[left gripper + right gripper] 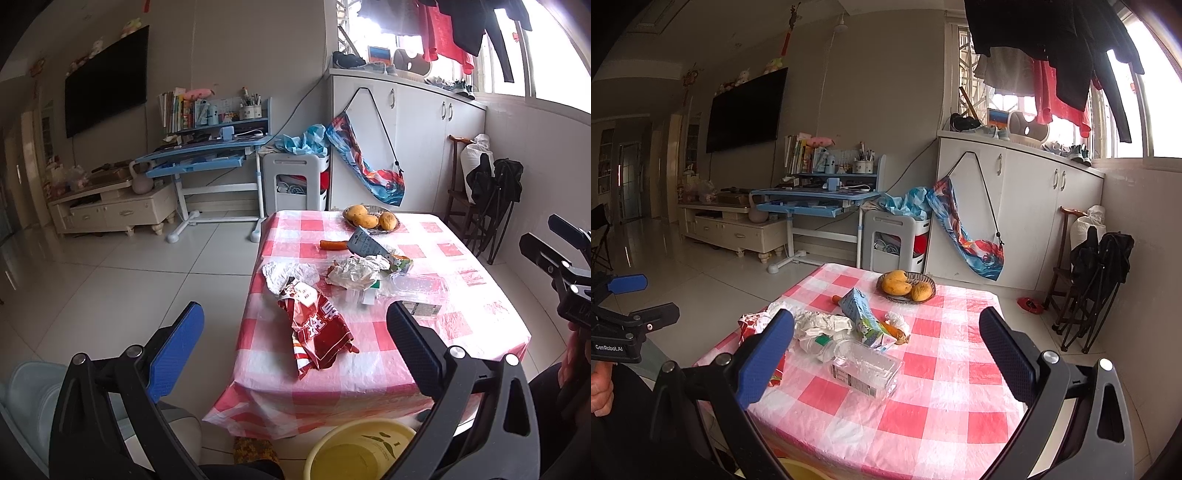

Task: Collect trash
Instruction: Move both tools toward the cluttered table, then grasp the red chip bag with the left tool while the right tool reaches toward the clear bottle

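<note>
Between the left gripper (pixel 295 328) jaws — red wrapper (pixel 317 328).

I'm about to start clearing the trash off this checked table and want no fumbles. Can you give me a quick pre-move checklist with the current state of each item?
1. Left gripper open and holding nothing: ok.
2. Right gripper open and holding nothing: ok.
3. Red snack bag lies in line between the left fingers, nothing on top of it: ok.
4. Yellow bin in place below the table's near edge: ok.
5. Clear plastic bottle free to grasp: ok, though it touches the crumpled paper.
6. Mangoes in the basket stand apart from the trash: ok.
</note>
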`<action>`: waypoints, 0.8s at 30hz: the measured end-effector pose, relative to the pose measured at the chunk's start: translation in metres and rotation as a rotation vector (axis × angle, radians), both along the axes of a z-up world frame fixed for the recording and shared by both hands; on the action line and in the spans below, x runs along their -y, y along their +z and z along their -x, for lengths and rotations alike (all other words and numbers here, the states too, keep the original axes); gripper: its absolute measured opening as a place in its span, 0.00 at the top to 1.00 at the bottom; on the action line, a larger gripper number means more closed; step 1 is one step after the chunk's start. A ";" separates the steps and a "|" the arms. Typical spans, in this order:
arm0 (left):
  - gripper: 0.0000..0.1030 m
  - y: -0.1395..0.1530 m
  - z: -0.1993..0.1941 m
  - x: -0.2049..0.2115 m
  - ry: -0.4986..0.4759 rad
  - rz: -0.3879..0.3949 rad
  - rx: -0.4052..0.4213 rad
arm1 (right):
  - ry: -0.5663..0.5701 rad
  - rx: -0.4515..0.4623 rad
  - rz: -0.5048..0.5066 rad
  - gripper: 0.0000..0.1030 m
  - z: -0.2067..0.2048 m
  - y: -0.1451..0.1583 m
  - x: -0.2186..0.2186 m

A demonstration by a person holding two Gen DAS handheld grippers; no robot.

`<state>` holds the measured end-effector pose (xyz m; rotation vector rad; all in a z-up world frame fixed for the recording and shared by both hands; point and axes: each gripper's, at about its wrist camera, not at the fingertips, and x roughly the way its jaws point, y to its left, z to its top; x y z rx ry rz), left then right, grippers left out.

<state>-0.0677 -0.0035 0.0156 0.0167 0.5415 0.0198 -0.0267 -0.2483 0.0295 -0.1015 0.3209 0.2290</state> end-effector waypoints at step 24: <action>0.07 -0.014 -0.026 -0.038 0.018 0.022 -0.144 | 0.023 -0.043 0.040 0.07 -0.005 0.002 0.002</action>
